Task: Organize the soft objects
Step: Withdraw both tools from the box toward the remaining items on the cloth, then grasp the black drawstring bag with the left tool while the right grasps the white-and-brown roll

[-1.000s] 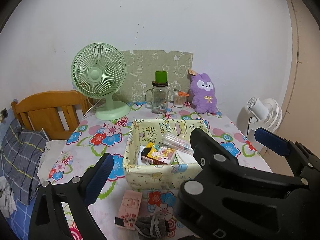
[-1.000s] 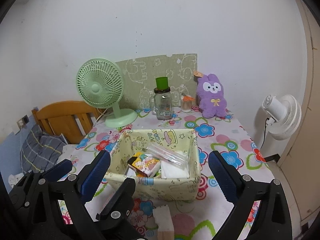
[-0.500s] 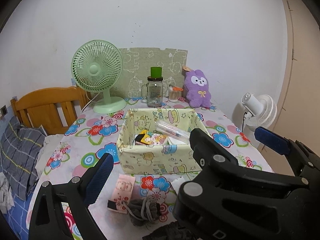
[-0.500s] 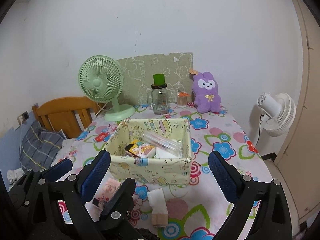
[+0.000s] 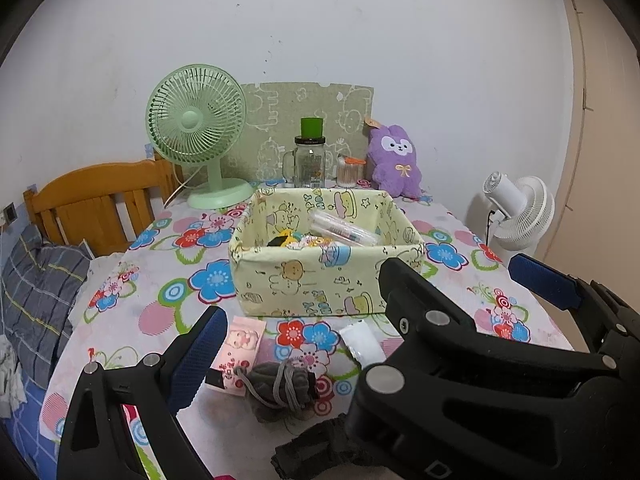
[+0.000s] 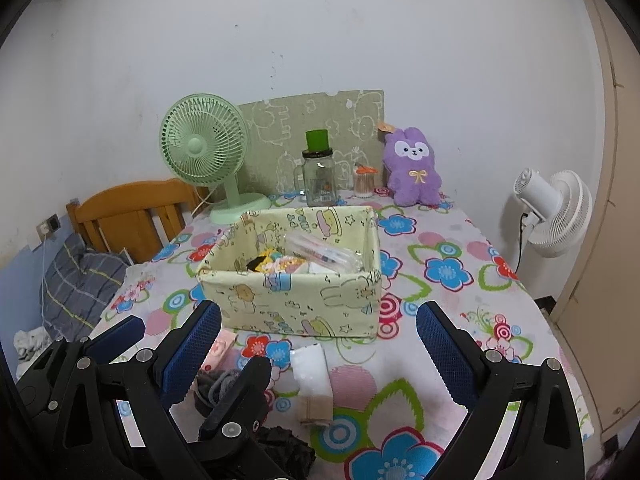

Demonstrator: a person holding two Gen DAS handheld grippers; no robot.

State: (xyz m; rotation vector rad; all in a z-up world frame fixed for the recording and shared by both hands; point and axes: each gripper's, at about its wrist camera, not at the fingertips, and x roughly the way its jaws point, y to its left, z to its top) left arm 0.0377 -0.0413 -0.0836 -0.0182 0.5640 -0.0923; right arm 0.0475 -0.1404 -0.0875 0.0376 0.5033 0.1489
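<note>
Fabric box (image 5: 316,280), rumpled grey sock (image 5: 280,384)

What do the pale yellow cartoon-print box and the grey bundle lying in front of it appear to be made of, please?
The pale yellow cartoon-print box looks like matte printed fabric over a soft liner: its rim sags and its walls bow slightly. The grey bundle looks like soft knit or fleece cloth, fuzzy and dull, slumped and wrapped with a grey cord; the exact fibre cannot be told.
</note>
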